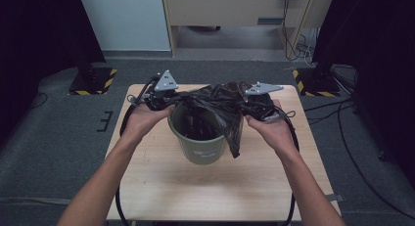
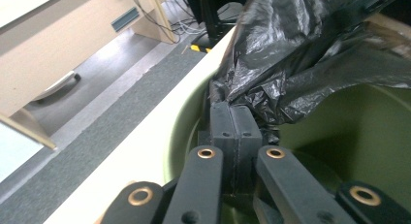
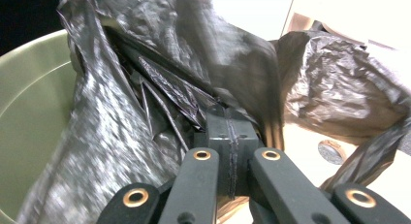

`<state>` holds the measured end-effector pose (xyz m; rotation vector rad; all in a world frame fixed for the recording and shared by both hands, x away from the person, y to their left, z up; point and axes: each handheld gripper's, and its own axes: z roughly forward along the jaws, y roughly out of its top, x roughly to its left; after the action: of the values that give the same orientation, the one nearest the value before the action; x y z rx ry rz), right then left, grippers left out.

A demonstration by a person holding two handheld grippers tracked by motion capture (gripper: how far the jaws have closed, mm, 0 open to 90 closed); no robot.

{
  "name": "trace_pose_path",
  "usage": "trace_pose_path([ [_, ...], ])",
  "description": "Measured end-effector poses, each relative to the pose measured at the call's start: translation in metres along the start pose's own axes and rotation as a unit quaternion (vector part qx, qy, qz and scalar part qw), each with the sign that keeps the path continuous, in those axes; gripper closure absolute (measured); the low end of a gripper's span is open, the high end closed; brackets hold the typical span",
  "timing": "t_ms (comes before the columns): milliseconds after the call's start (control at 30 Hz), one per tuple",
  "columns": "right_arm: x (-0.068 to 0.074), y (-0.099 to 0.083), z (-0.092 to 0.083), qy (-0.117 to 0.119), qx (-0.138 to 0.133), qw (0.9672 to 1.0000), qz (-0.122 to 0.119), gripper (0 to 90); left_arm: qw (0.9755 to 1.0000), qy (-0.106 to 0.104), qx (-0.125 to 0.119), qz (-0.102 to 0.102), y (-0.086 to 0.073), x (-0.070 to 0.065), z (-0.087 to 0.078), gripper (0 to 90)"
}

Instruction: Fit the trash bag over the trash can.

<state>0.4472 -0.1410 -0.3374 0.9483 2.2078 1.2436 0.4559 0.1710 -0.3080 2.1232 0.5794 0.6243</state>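
Two grippers, left (image 1: 169, 100) and right (image 1: 249, 106), each pinch the black bag (image 1: 220, 106) tight over the green bin (image 1: 200, 150).

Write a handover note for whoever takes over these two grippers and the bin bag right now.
Left gripper: shut on the black bag at the near-left rim of the green bin.
Right gripper: shut on the bag's right side.
Bin stands mid-table.
Done: bag partly inside, spread between both grippers.
Left: pull the bag's edge over the rim all round; one flap hangs down the bin's right side.
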Motion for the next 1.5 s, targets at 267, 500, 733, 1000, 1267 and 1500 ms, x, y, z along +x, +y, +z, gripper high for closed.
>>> trace_pose_path([
  [267,-0.006,-0.004,-0.004,-0.007,0.003,0.9999,0.007,90.0,0.9997,0.019,0.006,-0.015,-0.013,0.013,-0.009,90.0],
  [500,-0.011,-0.008,-0.007,-0.015,0.005,0.9999,0.007,90.0,0.9992,0.03,0.006,-0.026,-0.021,0.021,-0.012,90.0],
  [733,-0.017,-0.011,-0.011,-0.019,0.006,0.9997,0.013,90.0,0.9988,0.038,0.008,-0.031,-0.025,0.028,-0.018,90.0],
  [1000,-0.021,-0.013,-0.014,-0.022,0.009,0.9996,0.016,90.0,0.9979,0.053,0.006,-0.037,-0.035,0.039,-0.023,90.0],
  [1267,-0.02,-0.016,-0.015,-0.024,0.011,0.9995,0.016,90.0,0.9974,0.056,0.001,-0.045,-0.044,0.041,-0.026,90.0],
  [1500,-0.025,-0.023,-0.018,-0.028,0.021,0.9992,0.022,90.0,0.9959,0.062,0.012,-0.065,-0.055,0.044,-0.028,90.0],
])
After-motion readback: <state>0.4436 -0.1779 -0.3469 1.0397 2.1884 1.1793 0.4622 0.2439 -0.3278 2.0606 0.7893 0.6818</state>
